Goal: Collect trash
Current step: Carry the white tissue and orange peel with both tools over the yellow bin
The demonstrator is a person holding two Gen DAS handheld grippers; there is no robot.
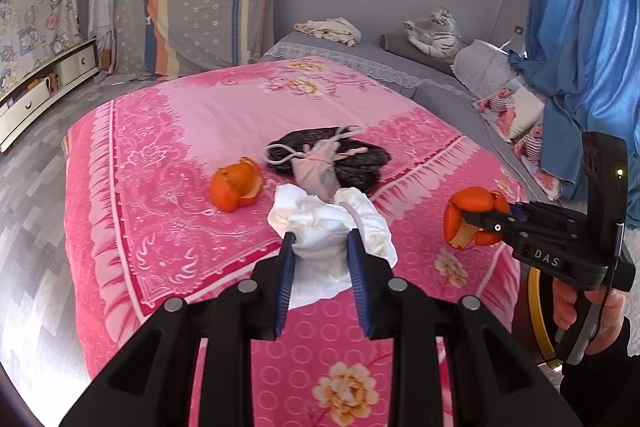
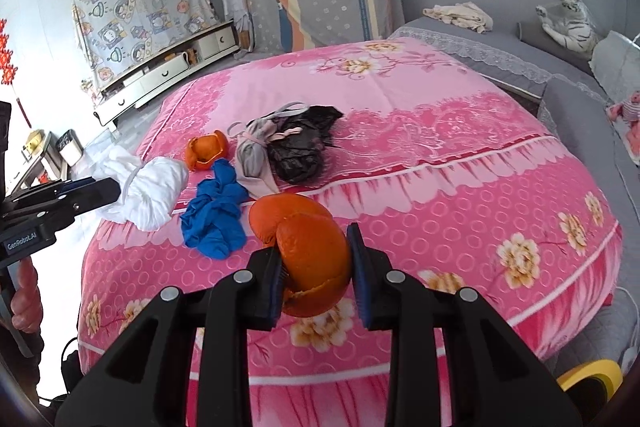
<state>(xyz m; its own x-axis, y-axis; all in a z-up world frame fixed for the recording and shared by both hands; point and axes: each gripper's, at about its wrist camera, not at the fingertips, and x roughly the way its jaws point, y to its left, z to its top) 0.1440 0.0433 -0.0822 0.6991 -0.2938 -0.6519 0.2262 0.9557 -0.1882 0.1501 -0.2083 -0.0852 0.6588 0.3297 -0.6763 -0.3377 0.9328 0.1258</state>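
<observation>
Left gripper (image 1: 320, 239): closed on a crumpled white tissue (image 1: 332, 227), held above the pink quilt (image 1: 160, 155).

Right gripper (image 2: 314, 251): closed on an orange peel (image 2: 310, 247), held over the quilt's near edge; the same peel is seen at the gripper tips in the left view (image 1: 474, 217).

Second peel (image 1: 236, 187): lying on the quilt, left of the tissue in the left view, apart from both grippers.

Blue glove (image 2: 218, 211): crumpled on the quilt, between the tissue and the held peel in the right view.

Black bag (image 2: 300, 143): flat on the quilt mid-bed, with a grey tied pouch (image 2: 252, 151) lying partly over it.

Yellow bin (image 2: 588, 379): rim seen at the bed's near right corner, partly cut off.
</observation>
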